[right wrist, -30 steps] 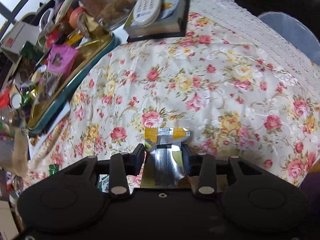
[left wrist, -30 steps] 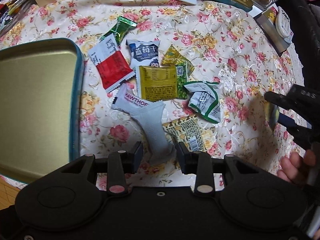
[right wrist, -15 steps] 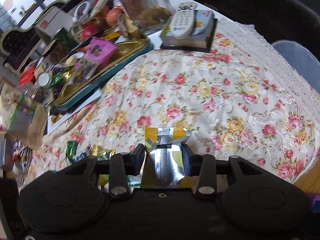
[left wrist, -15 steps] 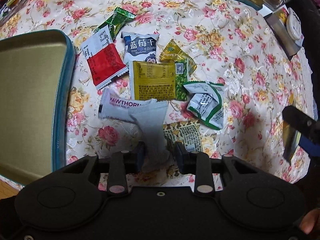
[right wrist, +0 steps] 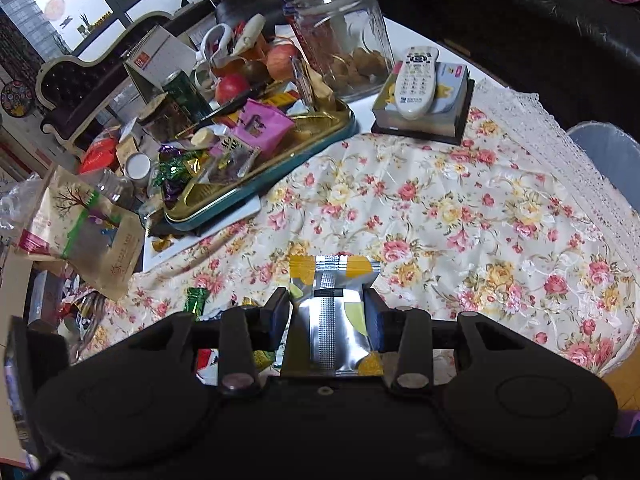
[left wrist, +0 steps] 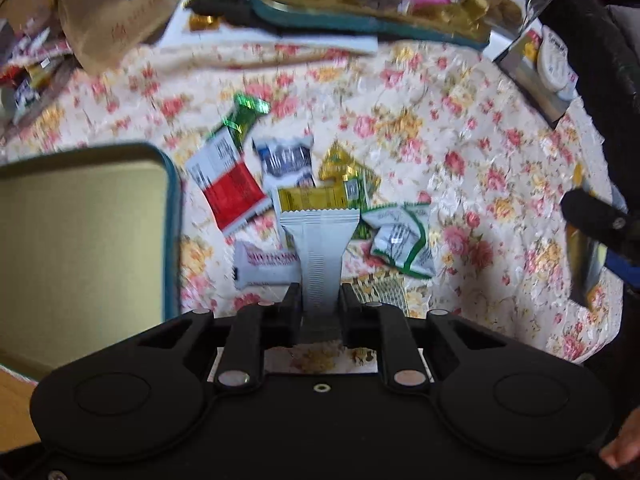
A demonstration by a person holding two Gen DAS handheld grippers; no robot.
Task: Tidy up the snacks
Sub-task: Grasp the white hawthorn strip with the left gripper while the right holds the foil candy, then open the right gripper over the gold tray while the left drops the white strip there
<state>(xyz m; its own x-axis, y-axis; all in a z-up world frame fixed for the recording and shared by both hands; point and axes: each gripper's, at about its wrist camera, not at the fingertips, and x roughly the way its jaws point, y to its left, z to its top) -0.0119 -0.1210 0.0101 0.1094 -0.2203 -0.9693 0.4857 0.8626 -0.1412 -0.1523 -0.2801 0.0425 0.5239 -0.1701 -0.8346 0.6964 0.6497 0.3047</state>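
the left claw [left wrist: 320, 304] is clamped on a pale grey crimped snack sachet [left wrist: 318, 248], held lengthwise, pointing away from it above the floral-clothed bench [left wrist: 480, 152]. the empty teal-rimmed gold tin tray [left wrist: 84, 240] lies just to its left, nearer this claw than the other, so i'd guess the sachet swings left. farther out lies a loose pile of snack packets [left wrist: 304, 184]. the right claw [right wrist: 326, 312] pinches a silver and yellow foil packet [right wrist: 330, 312].

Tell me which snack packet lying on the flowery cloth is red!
The red-and-white flat foil packet, lying just right of the teal-rimmed metal tin. Its lower half is solid red; the neighbouring packets are green, blue-and-white, gold and white.
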